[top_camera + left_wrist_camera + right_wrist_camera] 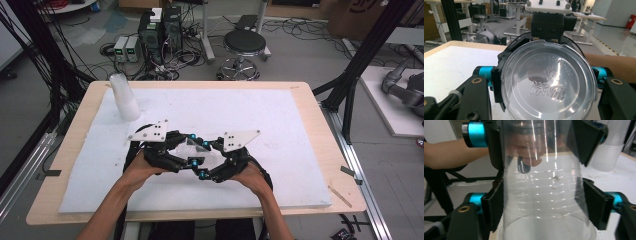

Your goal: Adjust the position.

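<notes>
Clear plastic cup (189, 148): lying level at surface (280, 130) centre, both grippers gripping it, left gripper (186, 150) fingers clamping one end, right gripper (209, 159) fingers pressing its sides. White cup stack (125, 97) standing at 11 o'clock. Cup picked; placing remaining.

The clear, thin-walled plastic cup (544, 202) is glossy, streaked with glints, with faint ridges and an embossed base (546, 85). The black tongs' pads (495, 205) look matt. The pale wooden desk (325, 130) carries a matt white sheet (280, 125); at eleven o'clock stands a frosted, translucent plastic cup stack (124, 97).
</notes>
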The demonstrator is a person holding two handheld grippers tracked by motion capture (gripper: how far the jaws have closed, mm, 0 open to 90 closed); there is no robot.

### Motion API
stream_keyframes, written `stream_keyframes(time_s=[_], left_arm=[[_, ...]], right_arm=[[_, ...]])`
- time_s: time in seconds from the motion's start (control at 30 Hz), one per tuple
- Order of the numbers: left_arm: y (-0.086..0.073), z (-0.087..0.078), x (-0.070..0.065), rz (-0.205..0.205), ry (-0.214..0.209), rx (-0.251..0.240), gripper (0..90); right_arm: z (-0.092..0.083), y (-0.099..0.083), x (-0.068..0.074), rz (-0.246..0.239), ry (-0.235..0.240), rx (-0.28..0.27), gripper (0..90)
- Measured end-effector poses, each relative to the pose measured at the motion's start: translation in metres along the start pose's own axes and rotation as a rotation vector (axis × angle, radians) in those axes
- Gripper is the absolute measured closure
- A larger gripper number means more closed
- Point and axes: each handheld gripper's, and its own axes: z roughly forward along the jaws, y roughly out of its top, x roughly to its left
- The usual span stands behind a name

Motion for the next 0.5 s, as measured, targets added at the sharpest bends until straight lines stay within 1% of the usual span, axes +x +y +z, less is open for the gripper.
stream_keyframes(time_s=[0.07,0.17,0.2,0.23,0.27,0.3,0.33,0.4,0.47,0.5], left_arm=[[-0.0002,-0.0001,0.0001,-0.002,-0.001,0.001,39.7],[-0.0005,0.0005,0.0006,0.001,-0.001,0.003,39.6],[-0.0006,0.0007,0.0006,-0.004,0.001,0.003,38.9],[-0.0008,0.001,0.0003,-0.01,0.019,0.004,35.7],[-0.0007,0.0015,0.0005,-0.014,0.037,0.003,24.8],[-0.0009,0.0016,0.0013,-0.019,0.032,0.002,10.4],[-0.0009,0.0005,0.0015,-0.021,0.027,-0.002,2.6],[-0.0003,-0.0019,0.001,-0.015,0.027,-0.013,2.6],[-0.0002,-0.0035,0.0009,-0.01,0.034,0.0,2.6],[-0.0004,-0.0041,0.0004,-0.009,0.035,0.013,2.6]], right_arm=[[-0.0005,-0.0002,-0.0006,0.007,0.002,-0.003,29.2],[-0.0005,-0.0002,-0.0003,-0.002,0.001,0.002,31.0],[-0.0004,-0.0003,-0.0004,-0.002,0.006,0.0,32.0],[-0.0007,-0.0003,-0.0001,0.003,0.007,0.003,32.4],[-0.001,-0.0003,-0.0005,-0.002,0.008,0.007,32.7],[-0.0007,-0.0004,-0.0011,-0.011,0.004,0.0,32.8],[-0.001,-0.0004,-0.0007,-0.005,0.004,0.004,33.0],[-0.0016,-0.0006,-0.0008,-0.005,0.006,0.012,33.1],[-0.002,-0.0007,-0.0018,-0.007,-0.002,0.007,33.1],[-0.0026,-0.0009,-0.0017,0.0,0.001,0.013,33.1]])
